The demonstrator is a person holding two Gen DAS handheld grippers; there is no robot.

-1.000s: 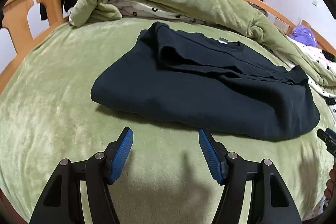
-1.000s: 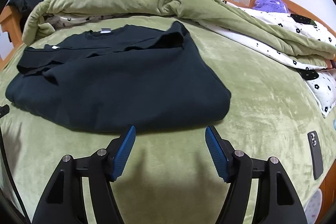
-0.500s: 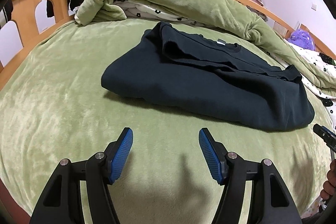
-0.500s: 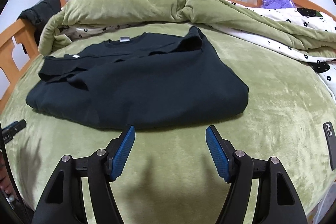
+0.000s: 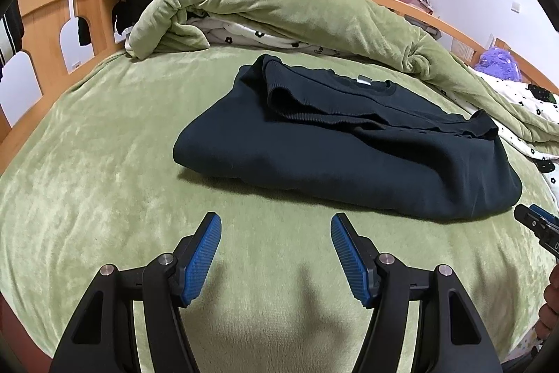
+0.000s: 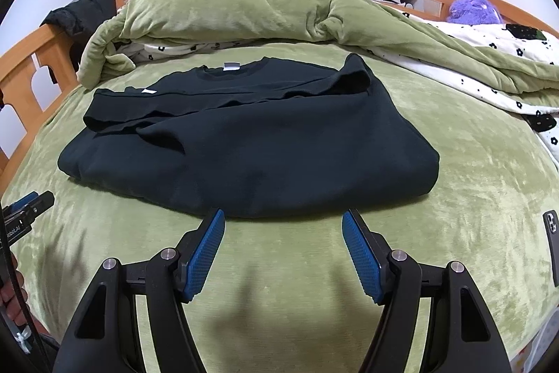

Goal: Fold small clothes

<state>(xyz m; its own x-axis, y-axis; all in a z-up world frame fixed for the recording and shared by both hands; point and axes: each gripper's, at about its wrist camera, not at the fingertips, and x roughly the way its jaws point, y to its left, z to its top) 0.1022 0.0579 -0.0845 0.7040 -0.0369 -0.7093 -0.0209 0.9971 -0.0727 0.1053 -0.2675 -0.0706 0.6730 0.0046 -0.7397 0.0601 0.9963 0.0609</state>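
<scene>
Left tool [image 5: 276, 254] spread, empty, over bare bed [image 5: 104, 163]; right tool [image 6: 283, 250] spread, empty, tips just short of shirt's [image 6: 262, 145] near hem; shirt mid-bed, partly folded, sleeves laid across; looks soft, thick, floppy, light; likely best pinched at near corners through all layers.

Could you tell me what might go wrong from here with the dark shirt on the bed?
1. The dark shirt is thick and layered; the open right gripper or left gripper might pinch only the top layer, undoing the fold.
2. The green plush blanket beneath is soft, so a low grab may catch it too.
3. The phone lies near the bed's edge and could be nudged off.
</scene>
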